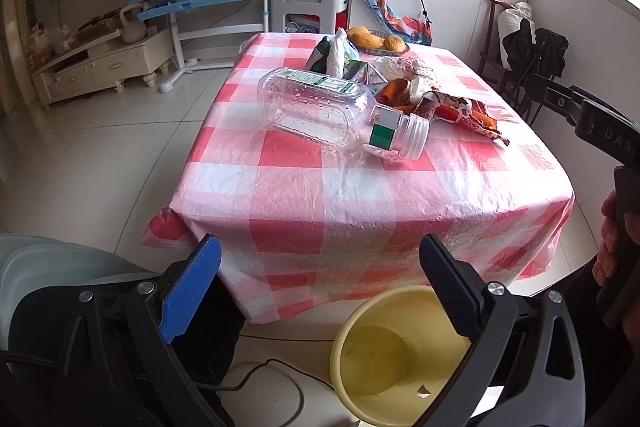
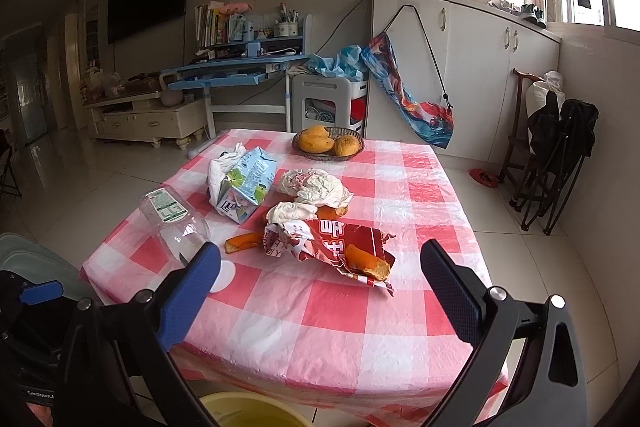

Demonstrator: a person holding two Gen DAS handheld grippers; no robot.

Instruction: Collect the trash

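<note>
**Mia:** This is a living room with a shiny white floor, and in the middle is a table [image 1: 360, 195] with a pink and white checked cloth. Why is all that stuff in one heap?

**Sam:** I think it is the trash, waiting to be picked up. The clear bottle [image 1: 332, 111] lies on its side near the front of the table, with its open mouth toward the right. Behind it is a milk carton [image 2: 244, 187], tipped over. Next to that are crumpled white tissues [image 2: 314, 187], a torn red snack wrapper [image 2: 340, 247] and some orange peel [image 2: 368, 265].

**Mia:** And the basket [image 2: 328, 145] at the far end?

**Sam:** It has yellow fruit in it. That looks like food, not trash, so I would leave it.

**Mia:** Where does the trash go?

**Sam:** Probably into the yellow bucket [image 1: 360, 311] on the floor, just in front of the table. It is nearly empty, with only a tiny scrap inside.

**Mia:** Are the grabbers holding anything?

**Sam:** No. The left gripper [image 1: 320, 291] has its jaws spread wide, with nothing between them, above the bucket. The right gripper [image 2: 320, 295] is wide apart too, empty, pointing at the wrapper.
</note>
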